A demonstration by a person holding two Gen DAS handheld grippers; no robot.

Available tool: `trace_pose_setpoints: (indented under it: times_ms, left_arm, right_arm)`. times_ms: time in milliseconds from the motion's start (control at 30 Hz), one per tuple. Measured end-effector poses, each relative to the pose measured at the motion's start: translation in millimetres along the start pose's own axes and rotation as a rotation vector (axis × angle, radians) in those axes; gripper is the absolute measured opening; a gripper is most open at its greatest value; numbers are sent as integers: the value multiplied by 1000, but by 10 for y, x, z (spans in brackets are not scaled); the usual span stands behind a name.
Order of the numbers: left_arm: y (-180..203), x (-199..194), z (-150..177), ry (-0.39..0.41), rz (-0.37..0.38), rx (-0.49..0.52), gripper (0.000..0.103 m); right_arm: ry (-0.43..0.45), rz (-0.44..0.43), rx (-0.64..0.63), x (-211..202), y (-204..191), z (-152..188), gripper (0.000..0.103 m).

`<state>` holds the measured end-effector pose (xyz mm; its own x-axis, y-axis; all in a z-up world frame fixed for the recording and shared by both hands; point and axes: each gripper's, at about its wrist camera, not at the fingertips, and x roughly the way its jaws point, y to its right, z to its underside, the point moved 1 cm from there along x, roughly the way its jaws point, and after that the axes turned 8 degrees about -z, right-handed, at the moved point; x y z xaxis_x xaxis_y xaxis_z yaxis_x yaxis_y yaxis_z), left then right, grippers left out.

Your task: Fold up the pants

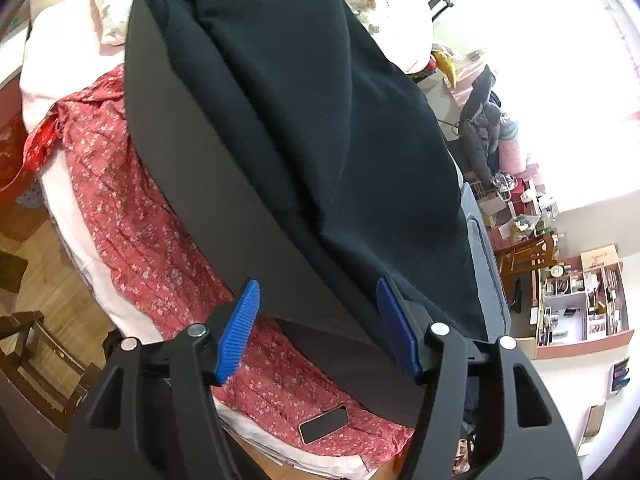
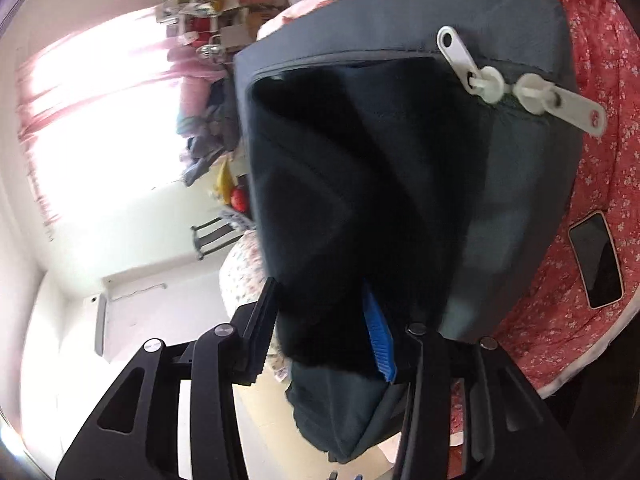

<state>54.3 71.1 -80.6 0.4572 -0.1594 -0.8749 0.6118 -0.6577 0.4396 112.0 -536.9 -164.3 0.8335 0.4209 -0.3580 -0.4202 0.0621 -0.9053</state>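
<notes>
Folding proceeds from the hem end: the right gripper has its jaws closed on a dark fold of the pants, apparently the leg end, though blur hides the edge. The left gripper stands open, nothing between its pads, just short of the near hem. Advice: seize the second corner level with the first, then carry both together. The pants lie on a dark board over the bed, long axis running away from the left camera, waistband far.
</notes>
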Motion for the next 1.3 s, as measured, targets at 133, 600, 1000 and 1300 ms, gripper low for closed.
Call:
trace_pose_setpoints:
  times_ms: [133,600,1000,1300]
  left_arm:
    - [-78,-81,61,22,-11,-29,62]
    - [-163,-160,198,60,-9,-55,65]
    - [-616,-612,-840,233,128,-121,85]
    - [-922,-182,-2147,64,241,-189,76]
  right_arm:
    - [75,156,-431,-132,-648,78,5]
    - [17,336,-455,-155,-183,30,4]
    - [198,368,-441,-375,-351,344,52]
    - [303,362,-435,-375,-516,1019,52]
